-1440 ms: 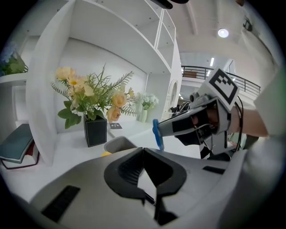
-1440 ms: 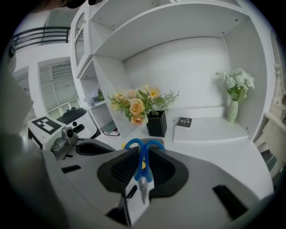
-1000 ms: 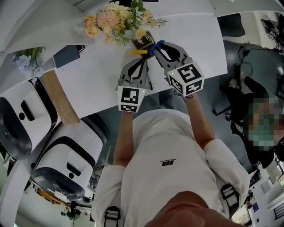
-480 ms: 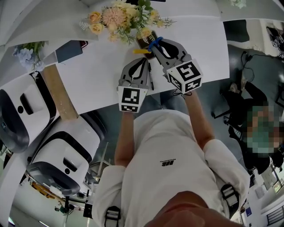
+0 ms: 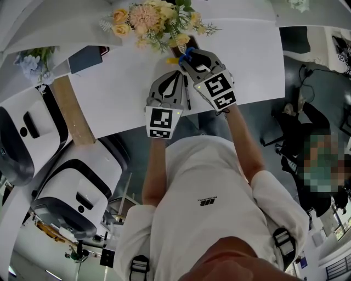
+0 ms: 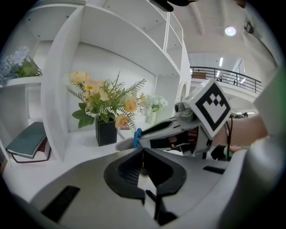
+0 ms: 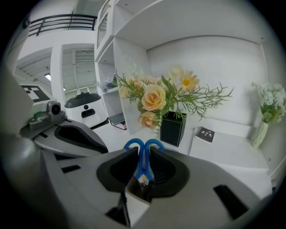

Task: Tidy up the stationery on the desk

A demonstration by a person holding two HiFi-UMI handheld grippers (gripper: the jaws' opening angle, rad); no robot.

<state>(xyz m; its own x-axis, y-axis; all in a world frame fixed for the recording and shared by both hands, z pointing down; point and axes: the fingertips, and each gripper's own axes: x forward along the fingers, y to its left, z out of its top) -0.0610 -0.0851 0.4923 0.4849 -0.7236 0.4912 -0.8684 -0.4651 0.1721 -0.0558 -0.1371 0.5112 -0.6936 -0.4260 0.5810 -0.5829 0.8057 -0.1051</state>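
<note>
The right gripper is up at the black flower pot, nose tipped down, and it has the blue scissors between its jaws. The two blue loops poke out past the tips towards the pot, and the shanks run back between the pads. Those jaws have just been easing apart, yet the pads press the blue plastic on both sides, so it's a grip. In the head view the scissors sit right in front of the pot, under the yellow and peach flowers. Whether they touch the white desk, I can't tell.

The left gripper hangs on the person's side of the pot, just beside the right gripper. Its jaws are together at the tips, and I can't make out anything held there. A thin dark pen lies between the two grippers, nearer the person than the pot. In the right gripper view a small dark notebook lies just right of the pot. In the left gripper view a teal book lies flat well left of the pot, beyond a white partition.
</note>
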